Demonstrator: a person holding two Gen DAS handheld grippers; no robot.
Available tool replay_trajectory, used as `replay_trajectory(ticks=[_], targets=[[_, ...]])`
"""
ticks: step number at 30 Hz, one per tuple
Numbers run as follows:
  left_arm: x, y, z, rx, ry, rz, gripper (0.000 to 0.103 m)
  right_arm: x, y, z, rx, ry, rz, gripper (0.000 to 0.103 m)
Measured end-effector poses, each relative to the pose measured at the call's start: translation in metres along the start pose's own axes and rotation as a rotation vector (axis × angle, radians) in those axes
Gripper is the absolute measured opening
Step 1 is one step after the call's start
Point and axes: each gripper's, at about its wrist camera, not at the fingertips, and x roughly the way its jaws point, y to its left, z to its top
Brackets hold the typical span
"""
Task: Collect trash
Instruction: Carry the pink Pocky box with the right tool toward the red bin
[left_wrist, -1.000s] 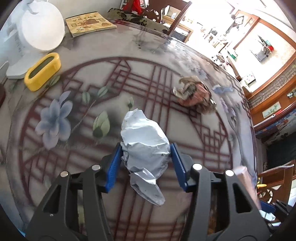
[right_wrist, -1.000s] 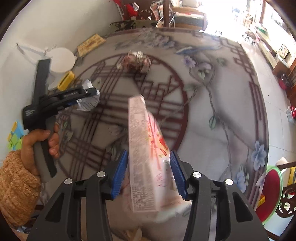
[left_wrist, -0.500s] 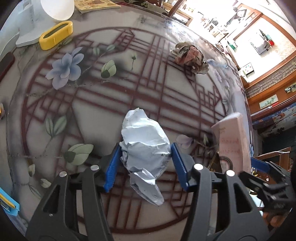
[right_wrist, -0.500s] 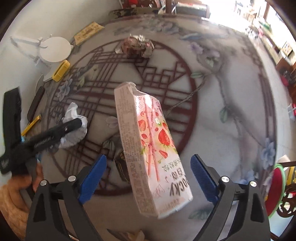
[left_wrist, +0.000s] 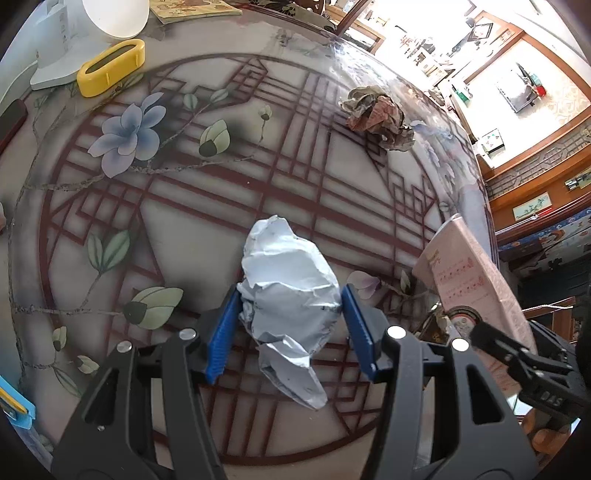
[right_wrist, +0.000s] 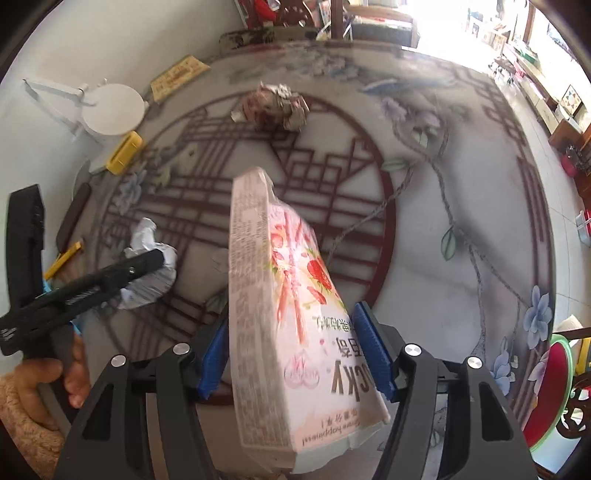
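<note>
The left gripper (left_wrist: 288, 325) is clamped on a crumpled silver foil wrapper (left_wrist: 288, 291), held above the patterned round glass-topped table (left_wrist: 332, 229). The right gripper (right_wrist: 291, 354) pinches a pink strawberry-print snack box (right_wrist: 280, 302), tilted, near-centre. Both pieces ride clear of the top, likely for carrying to a bin. A crumpled brown paper wad (right_wrist: 275, 107) lies at the far side, uncollected.

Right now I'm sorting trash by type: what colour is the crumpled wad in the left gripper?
Silvery white, foil-like wad; clearest in the left wrist view.
</note>
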Motion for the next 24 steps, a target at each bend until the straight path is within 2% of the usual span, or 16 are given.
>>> replay_trajectory(ticks=[12,22,24], targets=[[-0.023,-0.019,-0.003,0.039,-0.034,-0.024,0.052,-0.037,0.009,-0.01,0.0,-0.077,0.018,0.061],[-0.043,-0.039,-0.017,0.084,-0.056,-0.033,0.052,-0.062,0.001,-0.034,0.041,-0.117,0.027,0.061],[-0.045,-0.043,-0.021,0.096,-0.058,-0.034,0.052,-0.066,-0.001,-0.039,0.046,-0.124,0.027,0.054]])
